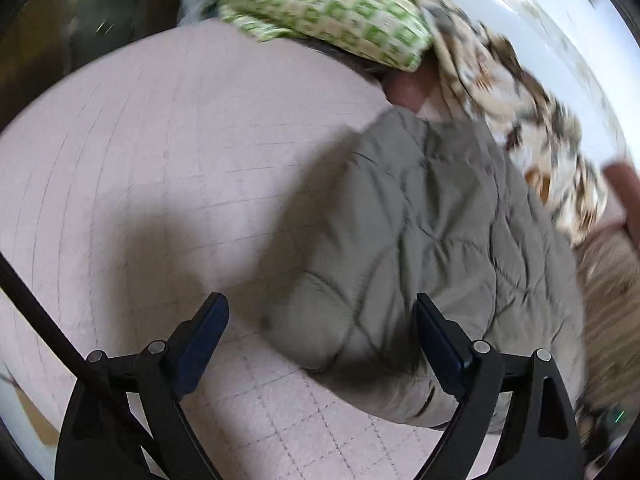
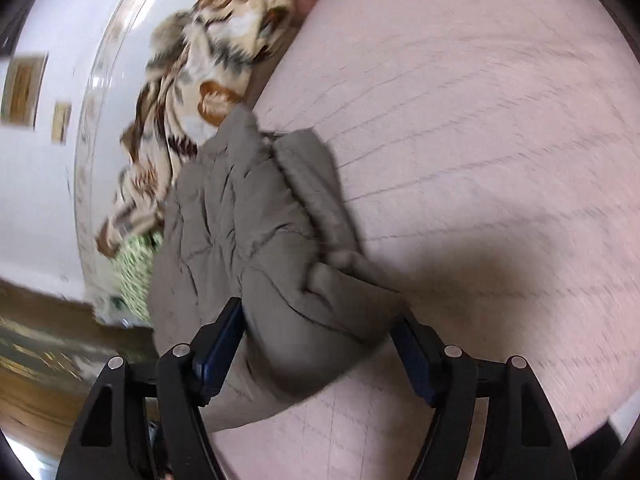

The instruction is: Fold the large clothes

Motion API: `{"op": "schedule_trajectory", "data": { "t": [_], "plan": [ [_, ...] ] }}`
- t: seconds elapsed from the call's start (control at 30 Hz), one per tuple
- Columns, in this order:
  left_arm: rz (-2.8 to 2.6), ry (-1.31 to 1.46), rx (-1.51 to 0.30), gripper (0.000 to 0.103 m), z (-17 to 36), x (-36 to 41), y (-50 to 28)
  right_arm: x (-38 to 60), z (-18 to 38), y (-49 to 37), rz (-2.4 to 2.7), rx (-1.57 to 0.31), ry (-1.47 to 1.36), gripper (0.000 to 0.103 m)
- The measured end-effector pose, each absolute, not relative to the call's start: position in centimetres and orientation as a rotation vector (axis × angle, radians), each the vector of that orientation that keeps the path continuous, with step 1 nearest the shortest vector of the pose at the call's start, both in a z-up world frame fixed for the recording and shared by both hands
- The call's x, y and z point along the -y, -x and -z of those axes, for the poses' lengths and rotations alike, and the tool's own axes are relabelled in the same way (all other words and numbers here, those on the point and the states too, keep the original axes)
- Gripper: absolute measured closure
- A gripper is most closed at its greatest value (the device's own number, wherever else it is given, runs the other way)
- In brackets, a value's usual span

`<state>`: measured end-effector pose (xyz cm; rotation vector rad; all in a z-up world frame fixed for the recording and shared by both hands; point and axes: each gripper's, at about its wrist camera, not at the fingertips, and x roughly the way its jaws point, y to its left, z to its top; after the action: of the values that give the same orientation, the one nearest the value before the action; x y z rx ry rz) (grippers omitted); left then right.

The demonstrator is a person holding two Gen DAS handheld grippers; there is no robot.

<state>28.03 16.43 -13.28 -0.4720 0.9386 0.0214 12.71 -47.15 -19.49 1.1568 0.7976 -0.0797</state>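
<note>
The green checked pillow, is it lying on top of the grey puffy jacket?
No, the green checked pillow lies apart from the grey jacket.

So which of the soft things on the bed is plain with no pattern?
The grey-brown quilted jacket. The pillow has green squares, and the blanket has brown swirls.

A pink quilt [image 1: 160, 168] covers the bed. At the far edge of the quilt lies a green checked pillow [image 1: 320, 4], and beside it a brown patterned blanket [image 2: 208, 52].
</note>
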Motion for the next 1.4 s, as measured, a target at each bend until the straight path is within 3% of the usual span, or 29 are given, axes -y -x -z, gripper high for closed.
{"op": "schedule_trajectory", "data": {
  "t": [0.17, 0.27, 0.47, 0.8, 0.9, 1.1, 1.4],
  "plan": [
    [-0.104, 0.405, -0.863, 0.012, 11.8, -16.0, -27.0, 48.1, 17.9, -9.4, 0.205, -0.708, -1.097, 0.026],
    [-0.194, 0.348, -0.771, 0.011, 10.2, -15.8, -26.2, 46.6, 14.7, -9.9, 0.211, -0.645, -0.884, 0.037],
    [-0.161, 0.177, -0.632, 0.011, 8.4, -11.2, -26.3, 39.9, 11.8, -13.4, 0.137, -0.612, -0.501, 0.042],
    [-0.067, -0.054, -0.82, 0.011, 13.2, -4.1, -30.1, 39.8, 16.1, -16.0, 0.164, -0.803, -0.52, 0.044],
    [-0.09, -0.083, -0.777, 0.011, 12.6, -3.5, -29.5, 39.4, 15.3, -15.6, 0.177, -0.778, -0.49, 0.045],
    [0.005, -0.039, -0.628, 0.011, 8.5, -0.7, -29.1, 35.4, 10.6, -16.0, 0.16, -0.55, -0.298, 0.046],
    [0.067, -0.101, -0.753, 0.011, 12.0, 4.9, -36.6, 30.9, 11.9, -26.4, 0.04, -0.645, -0.199, 0.06]
  ]
}}
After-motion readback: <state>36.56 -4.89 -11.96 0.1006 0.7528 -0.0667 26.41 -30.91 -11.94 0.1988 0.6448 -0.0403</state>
